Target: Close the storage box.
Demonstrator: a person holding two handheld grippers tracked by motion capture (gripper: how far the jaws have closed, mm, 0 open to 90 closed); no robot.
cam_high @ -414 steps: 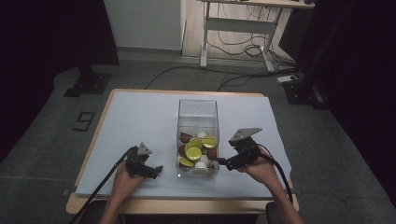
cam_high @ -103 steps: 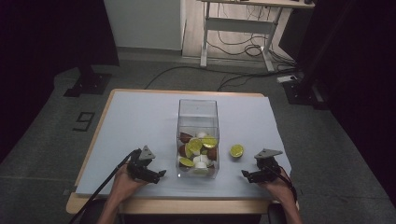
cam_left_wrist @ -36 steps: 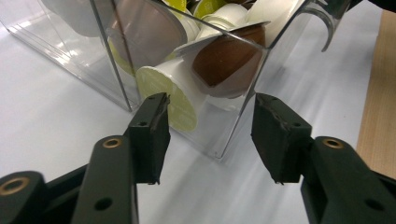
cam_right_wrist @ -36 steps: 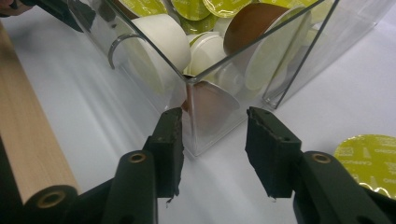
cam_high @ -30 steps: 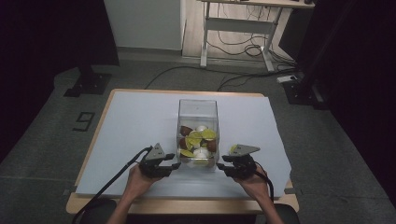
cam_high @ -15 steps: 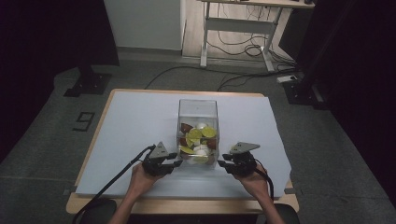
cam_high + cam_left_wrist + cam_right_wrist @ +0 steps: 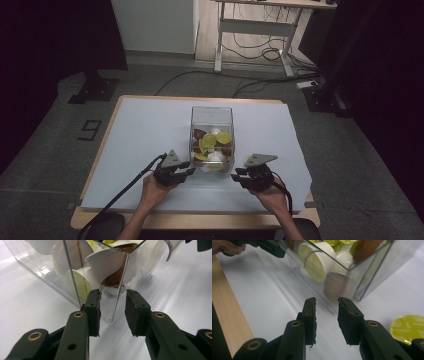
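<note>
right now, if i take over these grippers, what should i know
Left gripper: jaws have just been closing around the box at its near left corner, not clearly pressing.
Right gripper: the same at the near right corner.
Pods are in the box; one green pod lies on the table by the right gripper.
Done: both grippers set at the box.
Left: probably clamp the box.
</note>
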